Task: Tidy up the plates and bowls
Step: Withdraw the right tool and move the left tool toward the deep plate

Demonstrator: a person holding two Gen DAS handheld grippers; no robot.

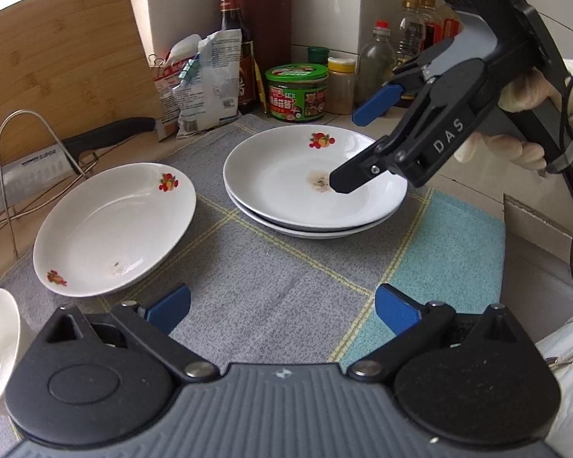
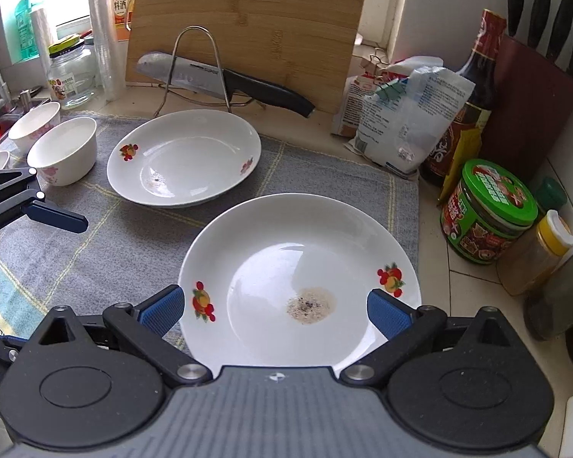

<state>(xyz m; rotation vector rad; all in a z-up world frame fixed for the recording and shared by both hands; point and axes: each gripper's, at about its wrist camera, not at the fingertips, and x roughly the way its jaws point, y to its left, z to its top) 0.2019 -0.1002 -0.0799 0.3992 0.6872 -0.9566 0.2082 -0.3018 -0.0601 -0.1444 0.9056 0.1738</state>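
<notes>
Plates: stack of two [image 1: 313,206] sat on grey cloth [image 1: 271,297] on table, single plate [image 1: 114,229] just beside, bowls [image 2: 63,149] near cloth's edge. We held right tool [image 2: 274,311] spread wide above stack, gripping nothing. Our left tool [image 1: 282,311] gaped too, empty, over cloth.

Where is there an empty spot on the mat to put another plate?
The mat is bare in front of the single plate and the stacked plates. The back corner by the green jar is crowded.
</notes>
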